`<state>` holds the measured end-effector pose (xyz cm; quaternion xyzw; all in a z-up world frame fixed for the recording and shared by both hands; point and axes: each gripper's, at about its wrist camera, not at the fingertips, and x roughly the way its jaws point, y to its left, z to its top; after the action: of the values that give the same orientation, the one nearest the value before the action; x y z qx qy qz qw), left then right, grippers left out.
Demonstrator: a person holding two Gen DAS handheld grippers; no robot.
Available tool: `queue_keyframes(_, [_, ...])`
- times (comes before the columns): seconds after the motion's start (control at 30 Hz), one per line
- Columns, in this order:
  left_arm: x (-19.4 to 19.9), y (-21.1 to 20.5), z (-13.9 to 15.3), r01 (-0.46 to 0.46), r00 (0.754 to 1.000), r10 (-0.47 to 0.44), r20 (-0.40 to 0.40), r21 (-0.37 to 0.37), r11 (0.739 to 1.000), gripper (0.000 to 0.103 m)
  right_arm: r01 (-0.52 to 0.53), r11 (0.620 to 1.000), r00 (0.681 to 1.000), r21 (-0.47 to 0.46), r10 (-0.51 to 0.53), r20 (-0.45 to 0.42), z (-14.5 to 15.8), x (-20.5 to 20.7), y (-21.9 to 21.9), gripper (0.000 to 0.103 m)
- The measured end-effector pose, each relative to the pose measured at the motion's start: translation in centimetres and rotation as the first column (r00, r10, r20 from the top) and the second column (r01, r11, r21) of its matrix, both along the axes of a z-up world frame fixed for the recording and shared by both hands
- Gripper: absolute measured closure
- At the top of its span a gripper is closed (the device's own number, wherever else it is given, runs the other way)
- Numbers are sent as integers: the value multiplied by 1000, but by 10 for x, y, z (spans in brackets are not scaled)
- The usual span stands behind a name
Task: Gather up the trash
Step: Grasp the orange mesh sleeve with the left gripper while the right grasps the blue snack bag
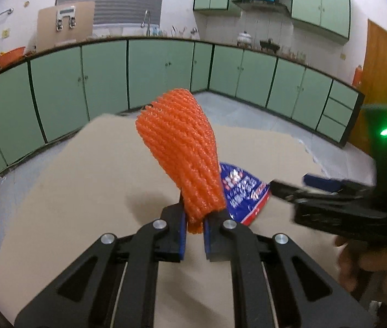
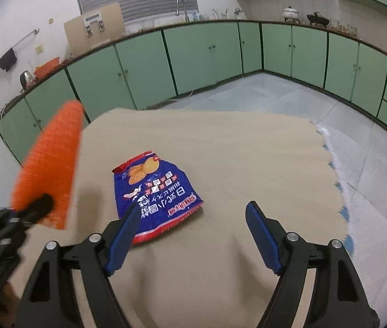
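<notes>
My left gripper [image 1: 193, 220] is clamped on the lower end of the orange foam mesh sleeve [image 1: 179, 153], which stands upright above the beige cloth-covered table [image 1: 70, 191]. The crumpled blue snack bag [image 2: 156, 191] lies flat near the table's middle. My right gripper [image 2: 193, 213] hangs wide and empty over it, its left finger [image 2: 123, 235] above the bag's near corner.

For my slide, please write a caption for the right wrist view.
Open right tool nears a blue crisp packet on beige cloth; left tool holds orange foam netting.
</notes>
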<state>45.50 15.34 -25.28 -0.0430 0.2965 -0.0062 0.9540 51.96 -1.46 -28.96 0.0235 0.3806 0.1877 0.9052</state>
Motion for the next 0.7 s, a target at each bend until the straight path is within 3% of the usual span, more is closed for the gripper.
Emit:
queue_keyframes(0.1, [-2, 1, 4, -15, 1000, 15, 27, 17, 1000, 95, 7, 1000, 1000, -5, -7, -18, -7, 10, 8, 27])
queue_keyframes(0.37, [21, 21, -5, -51, 998, 51, -24, 7, 999, 95, 13, 1000, 995, -10, -14, -94, -22, 28, 23, 27])
queue_keyframes(0.5, [31, 36, -11, -63, 996, 60, -73, -29, 998, 95, 6, 996, 996, -90, -14, -88, -25, 33, 36, 28])
queue_keyframes(0.57, [35, 42, -17, -70, 994, 67, -91, -35, 997, 95, -18, 990, 998, -141, 8, -66, -23, 30, 46, 49])
queue_keyframes(0.63, [37, 45, -22, -71, 992, 66, -104, -41, 997, 95, -35, 990, 997, -138, 27, -66, -20, 28, 50, 91])
queue_keyframes(0.7, [38, 46, -24, -69, 992, 64, -109, -46, 997, 95, -43, 991, 997, -125, 35, -61, -17, 26, 51, 97])
